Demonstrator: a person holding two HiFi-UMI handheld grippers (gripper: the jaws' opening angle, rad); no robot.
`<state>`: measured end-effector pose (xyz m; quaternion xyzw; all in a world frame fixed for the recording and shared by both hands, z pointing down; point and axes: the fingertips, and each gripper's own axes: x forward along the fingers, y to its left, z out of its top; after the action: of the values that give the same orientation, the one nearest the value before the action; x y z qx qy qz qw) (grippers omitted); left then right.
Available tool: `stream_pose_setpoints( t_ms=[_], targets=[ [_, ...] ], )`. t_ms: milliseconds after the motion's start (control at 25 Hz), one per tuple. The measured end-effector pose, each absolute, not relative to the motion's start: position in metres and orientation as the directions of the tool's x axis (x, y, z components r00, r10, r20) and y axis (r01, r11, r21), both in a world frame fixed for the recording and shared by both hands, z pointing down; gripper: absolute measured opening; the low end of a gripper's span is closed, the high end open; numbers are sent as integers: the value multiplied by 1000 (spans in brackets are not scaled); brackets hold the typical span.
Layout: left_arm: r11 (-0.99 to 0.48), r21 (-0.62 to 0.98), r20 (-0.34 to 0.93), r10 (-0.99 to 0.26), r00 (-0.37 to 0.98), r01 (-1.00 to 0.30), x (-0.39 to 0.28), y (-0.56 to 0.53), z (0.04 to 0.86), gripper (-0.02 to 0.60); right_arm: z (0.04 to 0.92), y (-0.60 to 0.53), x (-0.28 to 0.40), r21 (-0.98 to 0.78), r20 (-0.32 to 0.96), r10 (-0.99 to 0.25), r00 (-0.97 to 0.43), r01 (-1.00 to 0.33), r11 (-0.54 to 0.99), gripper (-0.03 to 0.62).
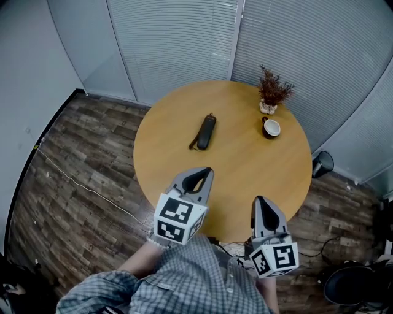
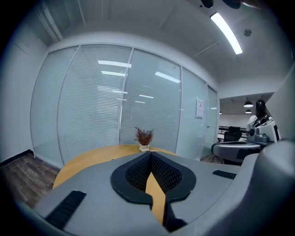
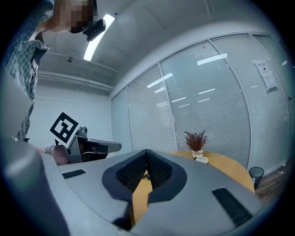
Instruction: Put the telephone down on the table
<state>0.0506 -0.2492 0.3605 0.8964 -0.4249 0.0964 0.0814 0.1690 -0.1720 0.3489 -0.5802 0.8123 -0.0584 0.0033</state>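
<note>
Our left gripper [image 1: 206, 172] and right gripper [image 1: 258, 200] hover at the near edge of the round table [image 1: 245, 165], jaws closed on nothing, and we see the telephone [image 1: 205, 132] lying flat well ahead of the left fingertips.

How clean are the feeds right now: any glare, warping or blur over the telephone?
Head view: even light, sharp; the telephone lies clear on the table, the blinds bow at the edges. Left gripper view: strong fisheye, dark corners, the ceiling light repeated as streaks on the glass wall. Right gripper view: same bend, a mosaic patch top left.
</note>
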Motion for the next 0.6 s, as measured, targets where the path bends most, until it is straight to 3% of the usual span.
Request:
stream_pose_setpoints(
  t_ms=[600],
  targets=[
    [-647,60,260,-725,638,-760,60,-248,368,8,353,-173,165,-92,76,-940,-333,-941,326,8]
  ],
)
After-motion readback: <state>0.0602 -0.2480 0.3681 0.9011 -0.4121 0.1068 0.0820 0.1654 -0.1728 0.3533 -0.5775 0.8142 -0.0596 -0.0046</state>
